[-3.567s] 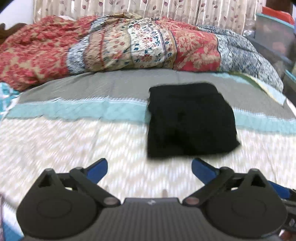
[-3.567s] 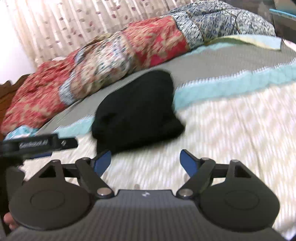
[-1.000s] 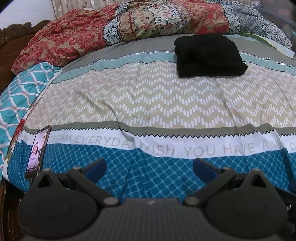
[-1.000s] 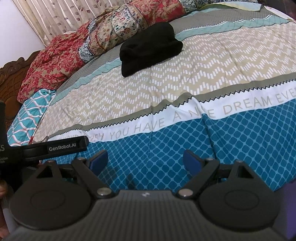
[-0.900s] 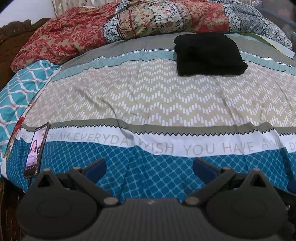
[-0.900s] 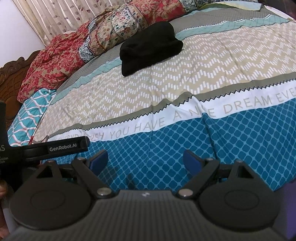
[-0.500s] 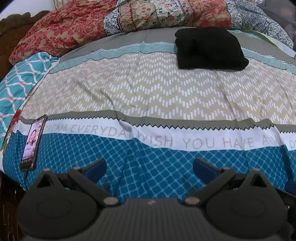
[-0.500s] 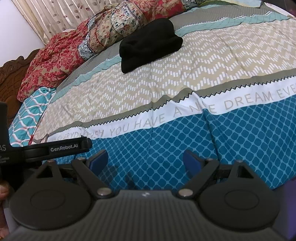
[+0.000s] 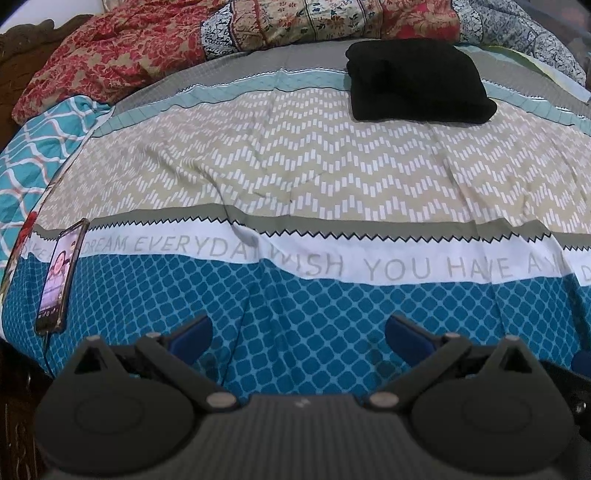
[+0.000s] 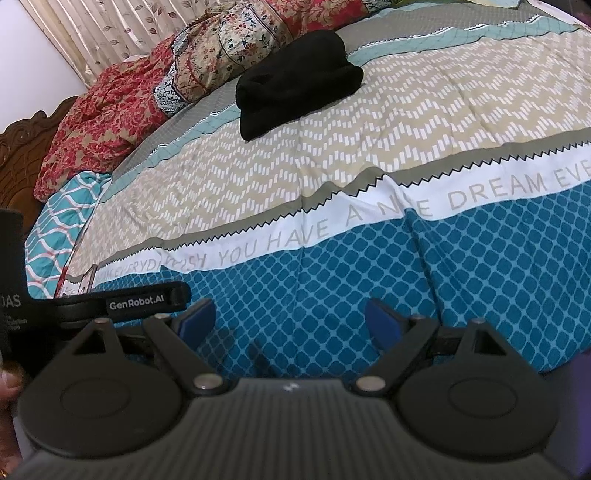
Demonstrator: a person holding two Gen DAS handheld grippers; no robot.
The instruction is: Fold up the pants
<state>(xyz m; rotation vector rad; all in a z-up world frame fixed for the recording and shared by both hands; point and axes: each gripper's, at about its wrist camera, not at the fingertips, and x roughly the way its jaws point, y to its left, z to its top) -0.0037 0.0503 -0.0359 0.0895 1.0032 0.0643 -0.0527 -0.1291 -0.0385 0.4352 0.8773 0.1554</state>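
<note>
Both wrist views low at the bed's (image 9: 295,177) foot — shared far pants (image 10: 295,81).

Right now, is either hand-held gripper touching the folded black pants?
Apart. In the left wrist view the left hand-held gripper is open, with patterned bedspread between it and the pants. The right wrist view shows the same for the right hand-held gripper.

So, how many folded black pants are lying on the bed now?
1. The pants lie folded at the far side of the bed, near the quilt. No other is in view; one could be hidden under the quilt.
</note>
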